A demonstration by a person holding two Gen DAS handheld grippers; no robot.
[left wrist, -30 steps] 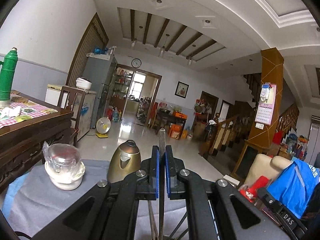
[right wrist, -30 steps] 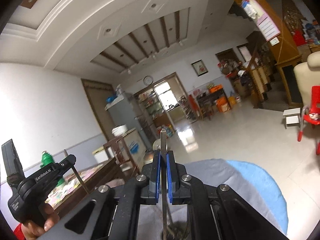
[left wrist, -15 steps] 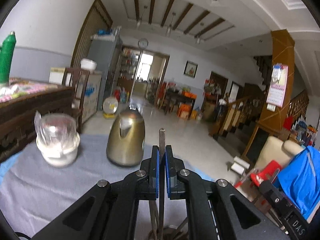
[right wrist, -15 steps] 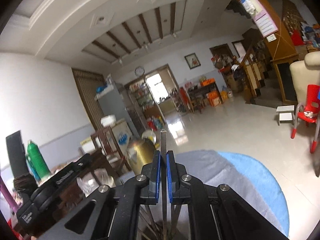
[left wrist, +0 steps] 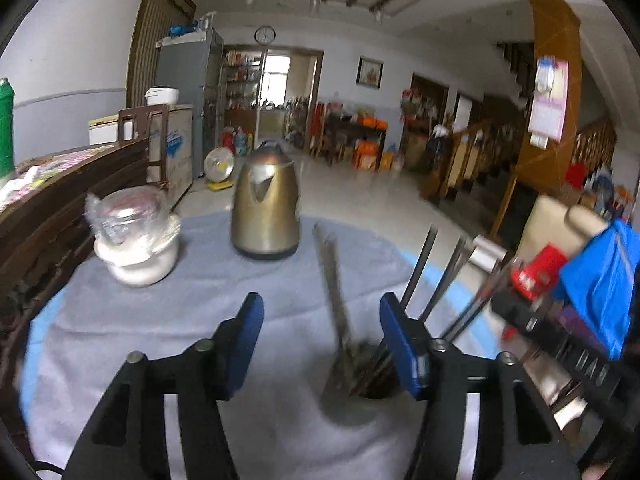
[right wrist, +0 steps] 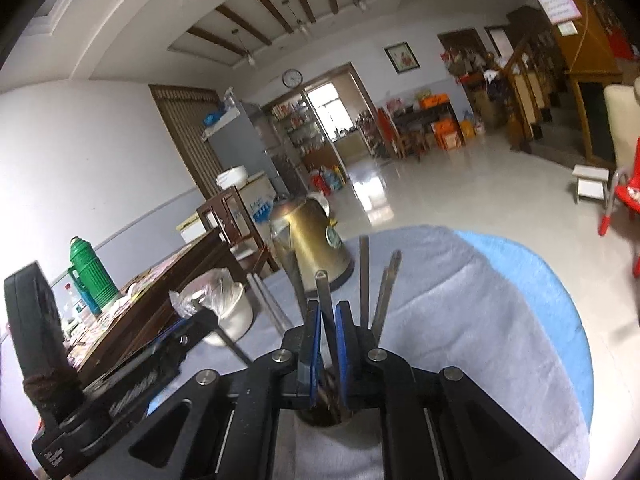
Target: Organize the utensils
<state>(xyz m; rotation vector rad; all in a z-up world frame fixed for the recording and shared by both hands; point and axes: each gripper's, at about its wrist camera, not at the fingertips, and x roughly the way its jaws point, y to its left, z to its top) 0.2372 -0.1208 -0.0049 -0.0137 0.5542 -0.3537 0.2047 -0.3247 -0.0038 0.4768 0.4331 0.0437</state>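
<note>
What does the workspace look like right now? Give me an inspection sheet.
Surface: round table, grey cloth over blue edge.
Job's things: metal utensils standing in a holder cup.
Clutter: gold kettle; white pot topped with clear plastic.
Grippers: left gripper open, nothing between its fingers; right gripper nearly closed around one utensil handle, contact unclear.
Cables: nothing seen.
Surroundings: wooden sideboard with green thermos; red chair.

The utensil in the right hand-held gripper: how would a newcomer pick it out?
On the round table under the grey cloth, a dark cylindrical utensil holder stands in front of the gold metal kettle. Several metal handles stick up from it; the flat grey metal utensil handle is the only one between the right hand-held gripper's blue pads.
</note>
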